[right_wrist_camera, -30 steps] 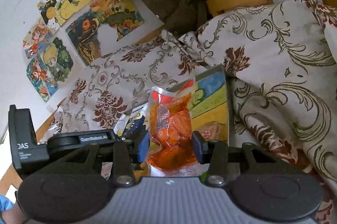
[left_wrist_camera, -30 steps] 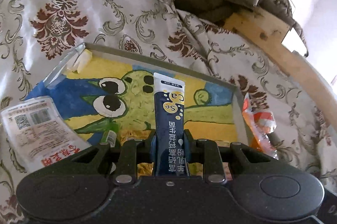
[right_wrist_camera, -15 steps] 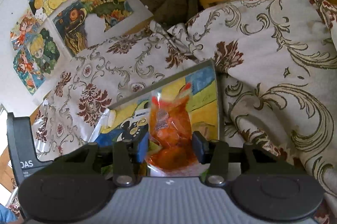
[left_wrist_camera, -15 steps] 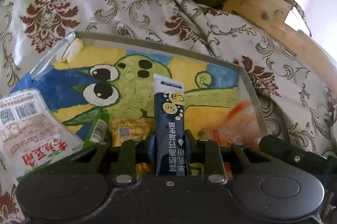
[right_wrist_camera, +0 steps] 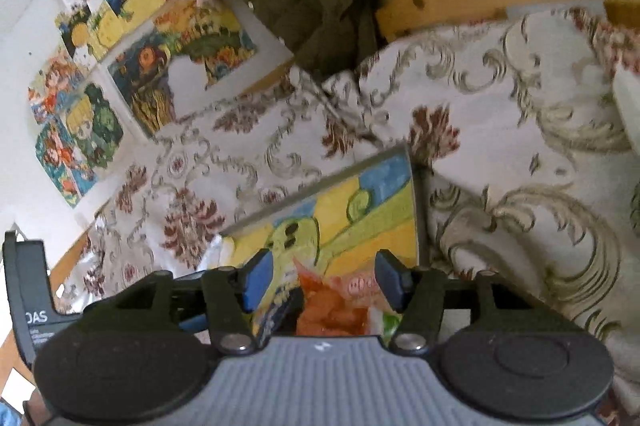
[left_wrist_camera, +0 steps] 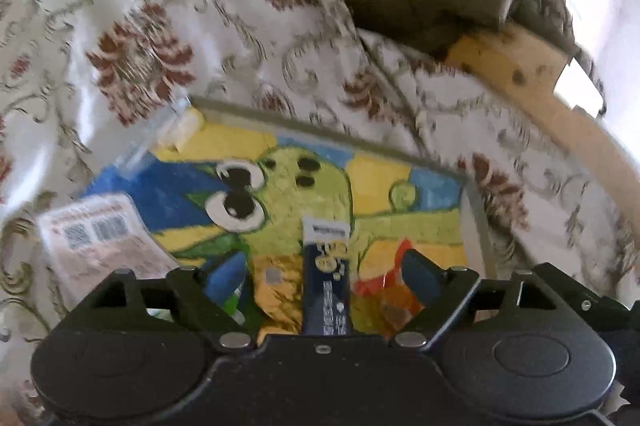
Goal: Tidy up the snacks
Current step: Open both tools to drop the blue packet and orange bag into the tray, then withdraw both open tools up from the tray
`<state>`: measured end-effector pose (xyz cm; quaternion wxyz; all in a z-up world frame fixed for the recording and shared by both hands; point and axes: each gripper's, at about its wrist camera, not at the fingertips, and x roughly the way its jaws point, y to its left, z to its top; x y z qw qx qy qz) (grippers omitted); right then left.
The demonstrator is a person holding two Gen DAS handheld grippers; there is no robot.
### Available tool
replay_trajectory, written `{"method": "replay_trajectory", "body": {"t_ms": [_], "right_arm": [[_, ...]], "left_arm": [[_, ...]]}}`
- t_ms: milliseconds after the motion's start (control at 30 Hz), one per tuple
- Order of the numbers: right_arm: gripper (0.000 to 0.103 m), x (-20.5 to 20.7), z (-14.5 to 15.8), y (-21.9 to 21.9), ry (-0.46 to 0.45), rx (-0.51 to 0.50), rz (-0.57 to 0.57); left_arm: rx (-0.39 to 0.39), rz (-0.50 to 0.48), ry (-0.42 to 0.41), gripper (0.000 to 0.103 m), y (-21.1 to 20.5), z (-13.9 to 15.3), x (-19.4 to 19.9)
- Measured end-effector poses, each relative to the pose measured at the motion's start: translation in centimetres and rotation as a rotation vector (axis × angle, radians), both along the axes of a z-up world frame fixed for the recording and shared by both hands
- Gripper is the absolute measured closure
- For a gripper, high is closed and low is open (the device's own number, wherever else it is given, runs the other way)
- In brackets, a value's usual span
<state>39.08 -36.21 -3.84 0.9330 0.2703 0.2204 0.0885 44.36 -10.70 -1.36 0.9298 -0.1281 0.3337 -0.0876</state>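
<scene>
Snack sachet (left_wrist_camera: 325, 278) between opening left hand-held gripper (left_wrist_camera: 322, 272) jaws

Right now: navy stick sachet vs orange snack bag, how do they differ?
Colour: the navy stick sachet is dark blue with a white top band; the orange snack bag is clear-looking film over orange contents.
Shape: the sachet is narrow and straight; the bag is wider and crumpled.
Position: the sachet sits between the opening left gripper jaws, the bag between the opening right gripper jaws.
Shared: neither is pinched; both lie on the cartoon-printed tray.

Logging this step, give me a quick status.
Both jaws opening, pads clear. Blue stick pack and orange snack bag lying on painted tray. Nothing in the way.
</scene>
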Motion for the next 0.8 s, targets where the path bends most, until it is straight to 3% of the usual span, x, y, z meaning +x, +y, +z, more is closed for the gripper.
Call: {"method": "replay_trajectory", "body": {"t_ms": [167,467,633,800], "right_arm": [[0.024,-1.5,2.0,-0.5,-0.091,0.019,-0.02],[0.001,-5.5,5.1,-0.4,-0.201,-0.007,-0.069],[0.0,-8.5,5.5,0.3,-0.218,-0.041,-0.062],[0.0,-11.3,7.0,1.8,-0.267,-0.108,-0.053]], "left_arm": [[-0.017,0.047,-0.083,0.002,1.6,3.3,-2.3],[0.062,0.11,-0.242,0.001,2.8,9.0,-8.8],[0.056,0.172,-0.296,0.001,3.8,9.9,-13.7],[0.07,0.171,-0.309,0.001,4.6,9.4,-18.0]]}}
